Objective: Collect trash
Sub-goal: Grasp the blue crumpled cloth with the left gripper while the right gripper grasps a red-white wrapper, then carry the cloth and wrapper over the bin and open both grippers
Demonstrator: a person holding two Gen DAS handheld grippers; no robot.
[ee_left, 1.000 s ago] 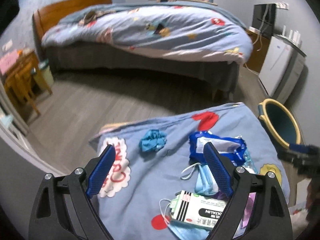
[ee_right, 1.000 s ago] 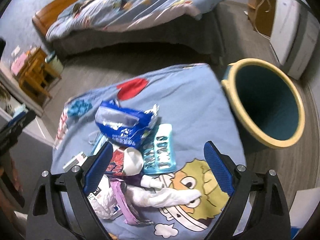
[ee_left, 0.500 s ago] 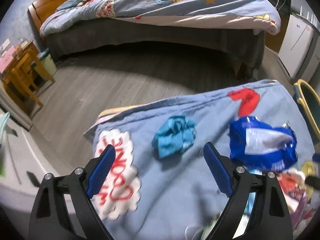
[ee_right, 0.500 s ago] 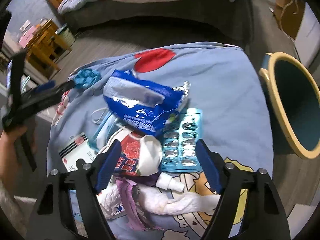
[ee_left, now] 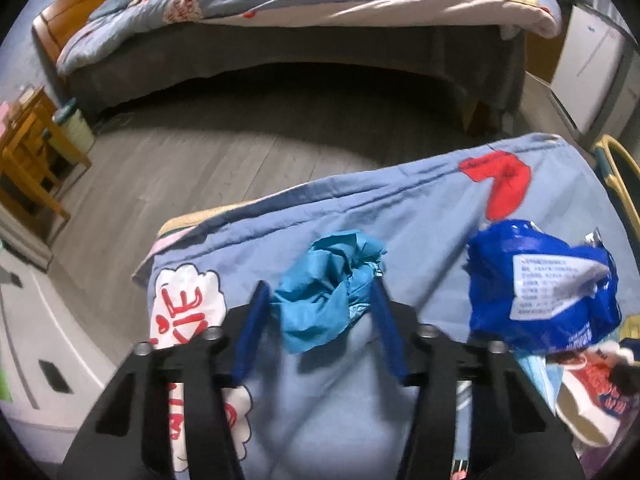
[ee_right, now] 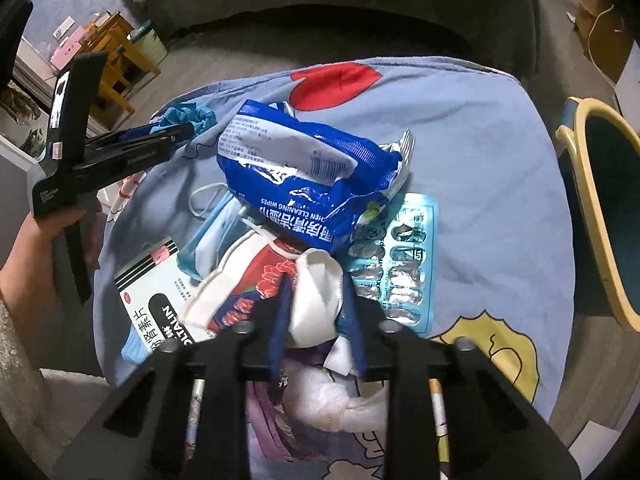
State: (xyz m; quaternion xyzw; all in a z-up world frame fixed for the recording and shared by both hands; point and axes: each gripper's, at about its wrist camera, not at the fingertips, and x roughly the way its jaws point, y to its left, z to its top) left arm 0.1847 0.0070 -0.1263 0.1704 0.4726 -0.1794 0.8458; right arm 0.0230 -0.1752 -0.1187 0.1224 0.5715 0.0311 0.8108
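Both grippers closing on trash, neither grip secure.
Left gripper [ee_left: 320, 300] pinching crumpled teal paper wad [ee_left: 326, 288]; right gripper [ee_right: 316, 304] clamping white crushed paper cup [ee_right: 314, 300], risking snagging mask loops.

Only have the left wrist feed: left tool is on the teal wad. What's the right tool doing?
Observer: The right tool is shut on a white-and-red paper cup in the pile.
Operator: Anything beside that cup?
Observer: A blister pack lies flat just right of it, its far end under the wipes packet.
Operator: Bin?
Observer: The bin stands off the right edge of the cloth, mouth open.
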